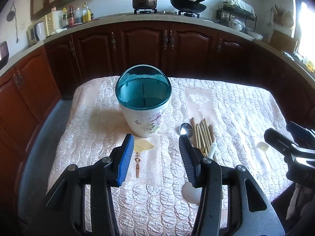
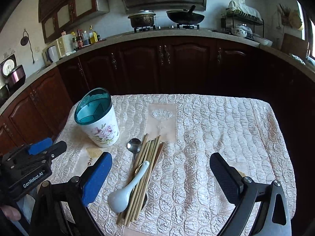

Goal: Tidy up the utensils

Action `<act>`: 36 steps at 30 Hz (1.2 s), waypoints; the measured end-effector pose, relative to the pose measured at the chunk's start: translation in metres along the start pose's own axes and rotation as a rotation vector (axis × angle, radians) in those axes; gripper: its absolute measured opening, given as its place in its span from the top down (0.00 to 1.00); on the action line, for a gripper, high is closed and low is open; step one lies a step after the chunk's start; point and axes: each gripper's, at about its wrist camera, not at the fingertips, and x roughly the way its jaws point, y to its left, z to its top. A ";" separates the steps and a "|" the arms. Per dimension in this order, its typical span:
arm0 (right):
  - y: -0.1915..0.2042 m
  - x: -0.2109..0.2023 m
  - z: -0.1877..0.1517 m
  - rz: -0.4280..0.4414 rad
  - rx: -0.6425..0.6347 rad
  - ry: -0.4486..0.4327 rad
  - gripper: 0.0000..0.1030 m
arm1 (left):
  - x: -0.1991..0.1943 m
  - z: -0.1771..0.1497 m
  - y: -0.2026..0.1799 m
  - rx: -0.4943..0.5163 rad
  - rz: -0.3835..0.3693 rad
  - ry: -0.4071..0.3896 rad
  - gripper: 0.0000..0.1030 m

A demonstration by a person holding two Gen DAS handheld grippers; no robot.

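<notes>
A white floral utensil holder [image 1: 144, 116] [image 2: 103, 126] with a teal divided rim and a raised teal lid stands on the table. To its right lie a bundle of bamboo chopsticks [image 1: 204, 135] [image 2: 144, 174], a metal spoon [image 1: 185, 129] [image 2: 134, 144] and a white ceramic spoon [image 2: 128, 190] [image 1: 212, 149]. My left gripper [image 1: 156, 143] is open and empty, just in front of the holder. My right gripper [image 2: 160, 163] is open and empty above the chopsticks. Each gripper shows at the edge of the other's view.
The table wears a quilted pale pink cloth [image 1: 236, 106] [image 2: 216, 129]. Dark wooden cabinets [image 1: 143, 45] and a counter with a stove, pot and wok [image 2: 185, 17] run behind it. The floor drops off at the table's left edge.
</notes>
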 end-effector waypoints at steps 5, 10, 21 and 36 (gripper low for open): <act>-0.013 0.055 0.012 0.033 -0.014 -0.034 0.04 | -0.001 -0.001 -0.001 -0.001 -0.003 -0.002 0.54; -0.026 0.062 0.014 0.064 -0.023 -0.049 0.04 | -0.002 0.000 -0.002 0.002 -0.002 -0.008 0.54; -0.032 0.081 0.014 0.055 -0.032 -0.052 0.03 | -0.001 -0.001 -0.004 0.005 -0.011 -0.001 0.54; -0.037 0.088 0.008 0.004 -0.031 -0.027 0.03 | 0.003 -0.003 -0.007 0.012 -0.034 0.016 0.54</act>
